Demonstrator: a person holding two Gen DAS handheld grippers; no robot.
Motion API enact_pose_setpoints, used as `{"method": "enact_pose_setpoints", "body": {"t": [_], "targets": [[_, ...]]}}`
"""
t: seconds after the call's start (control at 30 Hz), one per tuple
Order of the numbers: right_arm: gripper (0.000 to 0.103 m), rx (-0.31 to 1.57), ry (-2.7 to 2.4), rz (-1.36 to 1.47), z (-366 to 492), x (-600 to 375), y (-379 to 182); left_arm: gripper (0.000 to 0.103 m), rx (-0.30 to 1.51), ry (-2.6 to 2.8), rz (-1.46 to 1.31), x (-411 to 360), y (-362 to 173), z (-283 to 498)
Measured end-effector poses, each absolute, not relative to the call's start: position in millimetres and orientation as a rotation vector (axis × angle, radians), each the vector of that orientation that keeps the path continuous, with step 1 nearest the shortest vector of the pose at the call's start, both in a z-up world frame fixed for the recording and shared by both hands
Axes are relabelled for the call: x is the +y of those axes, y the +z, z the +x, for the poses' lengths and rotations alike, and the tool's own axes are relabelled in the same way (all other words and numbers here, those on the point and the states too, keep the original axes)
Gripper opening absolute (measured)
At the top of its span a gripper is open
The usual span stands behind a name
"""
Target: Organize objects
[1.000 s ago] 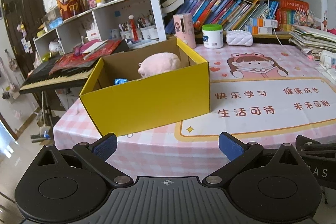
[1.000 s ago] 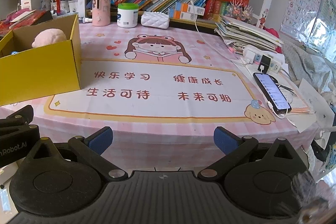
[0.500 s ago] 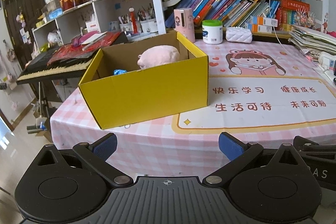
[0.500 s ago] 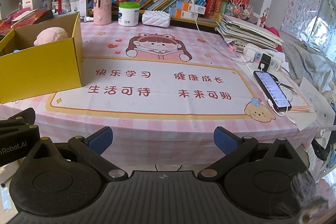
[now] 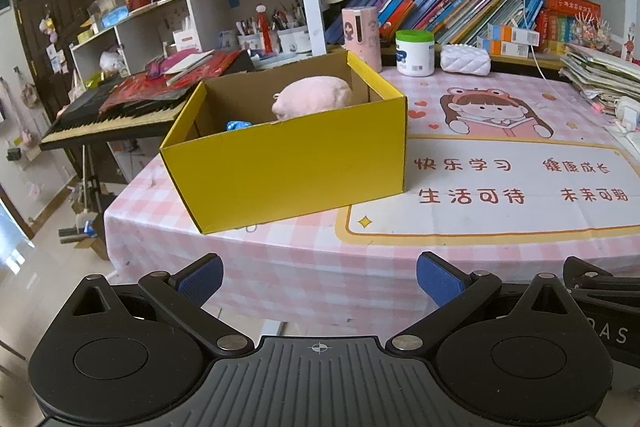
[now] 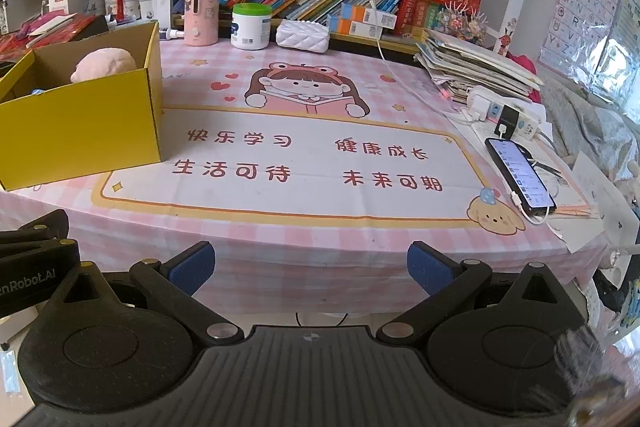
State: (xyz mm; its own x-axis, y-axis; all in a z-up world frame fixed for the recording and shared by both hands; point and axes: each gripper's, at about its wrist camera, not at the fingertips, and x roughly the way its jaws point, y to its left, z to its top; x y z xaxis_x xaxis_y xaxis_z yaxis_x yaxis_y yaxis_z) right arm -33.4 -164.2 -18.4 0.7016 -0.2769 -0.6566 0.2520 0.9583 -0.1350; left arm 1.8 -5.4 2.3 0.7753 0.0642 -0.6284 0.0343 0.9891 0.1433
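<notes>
Both grippers hang off the near edge of the table with jaws spread wide and nothing between them: the left gripper at the bottom of its frame, the right gripper at the bottom of its own. In the left wrist view an open yellow cardboard box stands at centre frame on the pink checked tablecloth, holding a pink plush toy against its far wall and a small blue object lower inside. In the right wrist view the box sits at the left edge, a lit smartphone lies at the right on a charging cable, and a green-lidded white jar stands at the upper middle beside a pink cylindrical dispenser.
</notes>
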Motion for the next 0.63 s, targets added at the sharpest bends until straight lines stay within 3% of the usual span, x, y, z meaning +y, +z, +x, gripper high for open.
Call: {"method": "enact_pose_setpoints", "body": {"t": [0.63], "targets": [[0.103,0.734,-0.288,-0.034,-33.1,-164.6,-17.7,0.103,0.670,0.014,0.148,-5.9,3.5,3.7]]}}
